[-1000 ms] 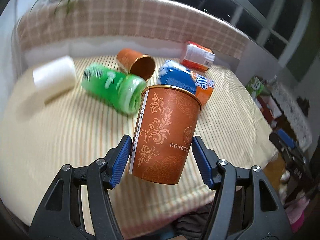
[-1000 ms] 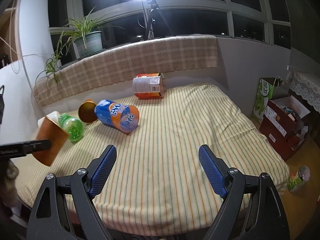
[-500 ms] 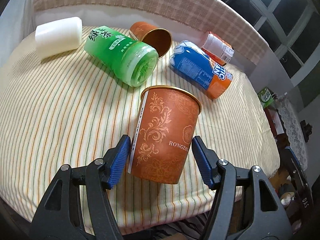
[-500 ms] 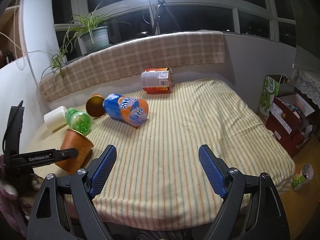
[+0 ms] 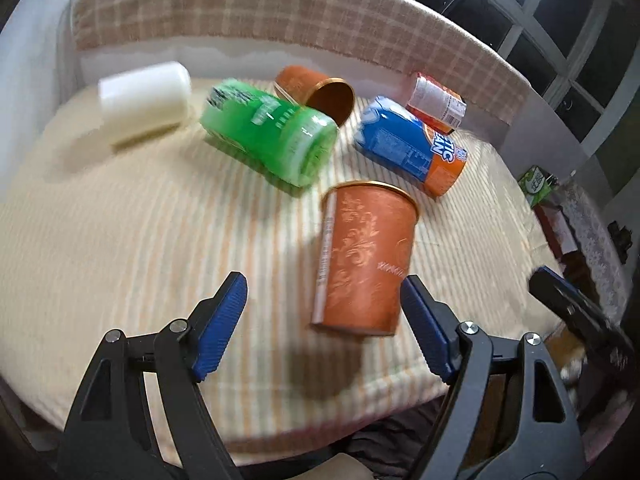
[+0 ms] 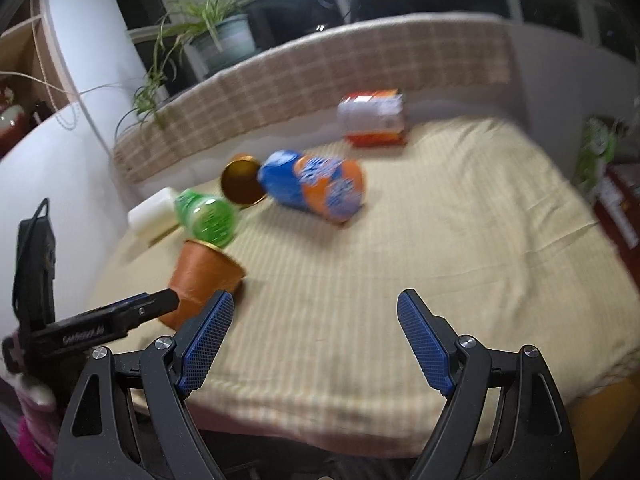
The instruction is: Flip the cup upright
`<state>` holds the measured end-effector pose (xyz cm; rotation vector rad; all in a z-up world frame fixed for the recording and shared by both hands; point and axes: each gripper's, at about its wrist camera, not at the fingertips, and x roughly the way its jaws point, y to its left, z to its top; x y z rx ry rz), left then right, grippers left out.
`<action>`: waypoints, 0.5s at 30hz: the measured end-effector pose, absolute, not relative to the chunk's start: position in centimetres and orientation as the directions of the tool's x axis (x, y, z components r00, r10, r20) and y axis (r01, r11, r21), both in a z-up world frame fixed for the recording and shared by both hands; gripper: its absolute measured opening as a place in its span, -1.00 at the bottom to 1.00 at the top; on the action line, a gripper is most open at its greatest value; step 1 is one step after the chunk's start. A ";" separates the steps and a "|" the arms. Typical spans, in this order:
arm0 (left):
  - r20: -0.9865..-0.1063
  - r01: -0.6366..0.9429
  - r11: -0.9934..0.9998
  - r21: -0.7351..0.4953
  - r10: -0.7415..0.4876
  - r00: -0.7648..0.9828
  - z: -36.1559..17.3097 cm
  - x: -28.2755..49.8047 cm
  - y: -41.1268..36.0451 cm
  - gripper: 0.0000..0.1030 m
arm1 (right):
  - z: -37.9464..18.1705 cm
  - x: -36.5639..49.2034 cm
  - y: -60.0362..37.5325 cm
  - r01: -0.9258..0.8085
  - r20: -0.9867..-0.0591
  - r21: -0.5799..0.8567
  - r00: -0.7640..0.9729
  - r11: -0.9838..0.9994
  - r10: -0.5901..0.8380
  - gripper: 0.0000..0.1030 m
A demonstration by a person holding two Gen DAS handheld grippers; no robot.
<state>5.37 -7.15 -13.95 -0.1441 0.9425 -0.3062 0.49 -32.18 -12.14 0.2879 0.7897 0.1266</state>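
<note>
While your left gripper (image 5: 324, 324) gapes beside it, orange cup (image 5: 366, 256) stands rim-up | striped cloth (image 5: 120, 248) | right gripper (image 6: 312, 342) spread, empty.

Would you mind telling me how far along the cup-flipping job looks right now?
Done: the nearer orange cup stands rim-up on the striped cloth, and the left gripper is open around it. In hand: nothing; the right gripper is open and empty too. Left: the second orange cup lies on its side behind the green bottle.
</note>
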 end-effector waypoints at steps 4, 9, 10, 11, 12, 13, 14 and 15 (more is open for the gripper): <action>-0.756 0.184 0.964 -0.191 -0.265 0.599 -13.0 3.8 -5.3 0.58 | -12.9 2.2 -30.8 -0.037 -0.696 0.372 0.650 0.927 0.305 0.63; -0.744 0.156 0.977 -0.144 -0.211 0.635 -12.5 2.2 -3.1 0.58 | -14.1 4.6 -29.4 -0.037 -0.702 0.490 0.576 0.871 0.419 0.63; -0.742 0.152 0.979 -0.139 -0.204 0.638 -12.5 1.9 -2.8 0.58 | -14.3 5.1 -29.0 -0.034 -0.700 0.515 0.561 0.857 0.443 0.63; -0.741 0.148 0.980 -0.136 -0.199 0.641 -12.5 1.7 -2.5 0.58 | -14.4 5.3 -28.9 -0.037 -0.696 0.532 0.550 0.846 0.462 0.63; -0.740 0.144 0.981 -0.130 -0.192 0.645 -12.5 1.4 -2.2 0.58 | -14.7 5.8 -28.5 -0.037 -0.693 0.555 0.532 0.831 0.486 0.63; -0.739 0.142 0.982 -0.125 -0.188 0.648 -12.5 1.2 -2.0 0.58 | -14.8 6.2 -28.2 -0.036 -0.692 0.567 0.521 0.823 0.500 0.63; -0.737 0.140 0.983 -0.120 -0.182 0.651 -12.5 1.0 -1.8 0.58 | -15.2 6.7 -27.8 -0.037 -0.689 0.589 0.500 0.807 0.526 0.63; -0.736 0.138 0.983 -0.119 -0.181 0.653 -12.4 0.8 -1.6 0.58 | -15.4 6.9 -27.7 -0.035 -0.688 0.600 0.486 0.799 0.539 0.63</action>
